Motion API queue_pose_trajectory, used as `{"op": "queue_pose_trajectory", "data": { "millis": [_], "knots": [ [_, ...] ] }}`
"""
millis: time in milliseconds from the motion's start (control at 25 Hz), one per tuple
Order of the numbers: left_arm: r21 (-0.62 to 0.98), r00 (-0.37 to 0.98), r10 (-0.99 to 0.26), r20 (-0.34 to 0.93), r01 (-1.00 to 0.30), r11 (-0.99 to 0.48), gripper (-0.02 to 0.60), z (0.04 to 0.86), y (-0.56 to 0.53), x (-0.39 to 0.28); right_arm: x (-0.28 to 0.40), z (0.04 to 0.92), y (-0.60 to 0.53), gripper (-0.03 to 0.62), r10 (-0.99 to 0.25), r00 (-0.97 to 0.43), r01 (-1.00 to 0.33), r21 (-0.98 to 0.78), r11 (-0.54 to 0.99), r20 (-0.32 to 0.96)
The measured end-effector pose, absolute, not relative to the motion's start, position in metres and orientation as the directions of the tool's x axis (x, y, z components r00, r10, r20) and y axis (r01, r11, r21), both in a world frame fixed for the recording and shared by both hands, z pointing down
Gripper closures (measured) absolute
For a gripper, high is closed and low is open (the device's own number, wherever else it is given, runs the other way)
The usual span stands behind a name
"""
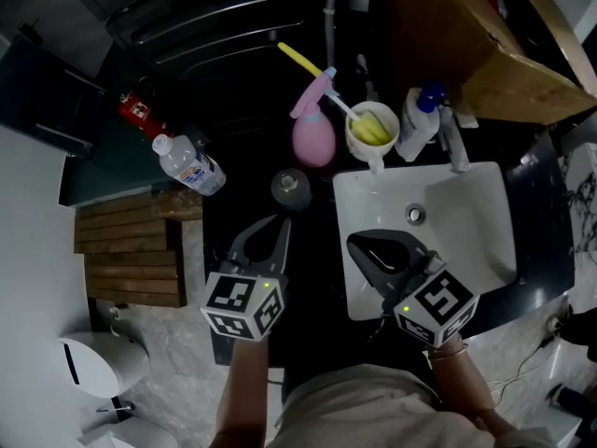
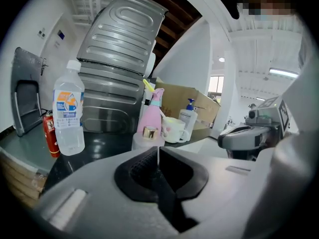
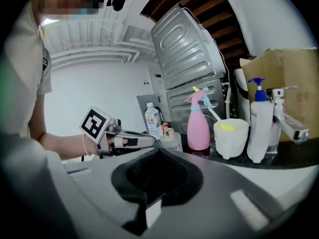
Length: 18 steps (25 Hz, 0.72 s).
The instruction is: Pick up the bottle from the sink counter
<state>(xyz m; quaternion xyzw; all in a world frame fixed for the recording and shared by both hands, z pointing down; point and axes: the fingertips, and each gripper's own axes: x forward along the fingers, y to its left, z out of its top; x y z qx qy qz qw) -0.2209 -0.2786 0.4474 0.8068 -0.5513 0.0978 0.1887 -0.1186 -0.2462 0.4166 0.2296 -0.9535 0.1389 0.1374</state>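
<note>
The clear water bottle [image 1: 189,164] with a white cap and a blue and orange label stands upright on the dark counter at the left; it also shows in the left gripper view [image 2: 69,114] and, small, in the right gripper view [image 3: 152,118]. My left gripper [image 1: 281,222] is shut and empty, short of the bottle and to its right. In its own view the jaws [image 2: 158,154] meet in a thin seam. My right gripper [image 1: 358,242] hovers over the white sink [image 1: 476,213], shut with nothing in it [image 3: 157,158].
A small jar with a gold cap [image 1: 291,187] stands just beyond the left gripper. Behind are a pink spray bottle [image 1: 314,134], a white cup with a yellow brush [image 1: 371,129], a white pump bottle [image 1: 419,121] and a tap [image 1: 454,143]. A red can [image 1: 140,110] stands left of the bottle.
</note>
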Motion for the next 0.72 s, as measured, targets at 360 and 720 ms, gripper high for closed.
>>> {"op": "queue_pose_trajectory", "data": {
  "millis": [360, 720],
  "knots": [
    [0.169, 0.362, -0.832, 0.421, -0.932, -0.321, 0.320, 0.467, -0.308, -0.231, -0.109, 0.427, -0.255, 0.592, -0.446, -0.826, -0.532, -0.216, 0.819, 0.345],
    [0.146, 0.391, -0.798, 0.458, -0.919, -0.367, 0.172, 0.487, -0.326, -0.226, -0.099, 0.436, -0.257, 0.592, -0.478, -0.799, -0.573, -0.218, 0.790, 0.365]
  ]
}}
